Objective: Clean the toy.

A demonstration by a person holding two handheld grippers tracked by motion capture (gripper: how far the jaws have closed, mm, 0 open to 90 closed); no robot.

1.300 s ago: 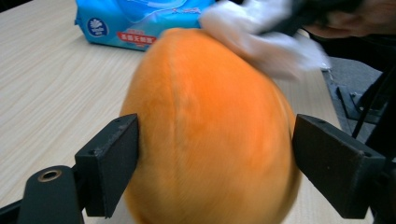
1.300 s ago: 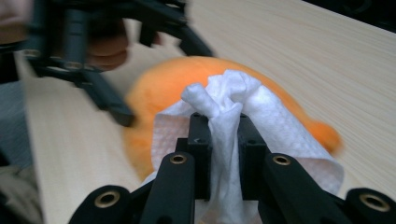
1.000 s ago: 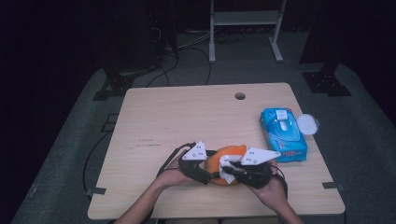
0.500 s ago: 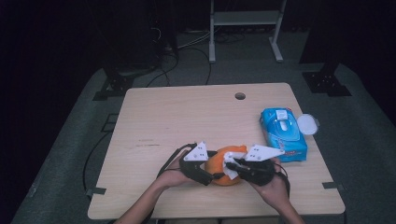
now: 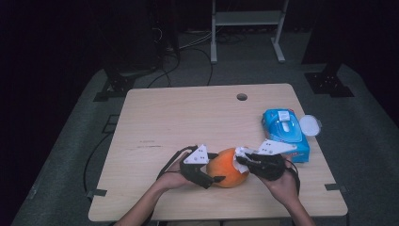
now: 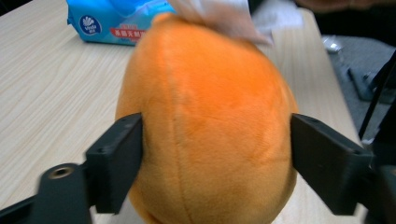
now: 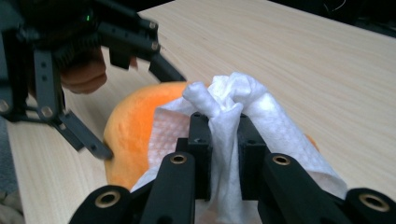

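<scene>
R gripper (image 7: 218, 140): jaws pinched together on a bunched white wipe (image 7: 233, 100), fabric squeezed between the two black pads; loose end of wipe drapes over top of the orange plush fruit (image 7: 133, 135). In high view wipe (image 5: 241, 157) sits at the plush's right end, R gripper (image 5: 251, 162) just behind it.

L gripper (image 6: 217, 140): jaws apart, straddling the plush (image 6: 208, 121) at its widest part, one pad each side. Left pad touches the fabric, right pad right at its edge; contact there hard to judge. Jaws have just been opening, plush between them. High view: L gripper (image 5: 211, 169) at plush's left end.

Plush (image 5: 228, 167) lies on wooden table (image 5: 188, 117), near front edge, between both grippers.

Hidden/unclear: plush underside cut off in L gripper view; wipe's lower part hidden behind R jaws; foreground jaw blurred.

Writing: blue wet-wipe pack (image 5: 284, 134) on table to the right, well clear of plush. Round logo and red strip w/ white text on its side (image 6: 109, 25), too blurred to read.
</scene>
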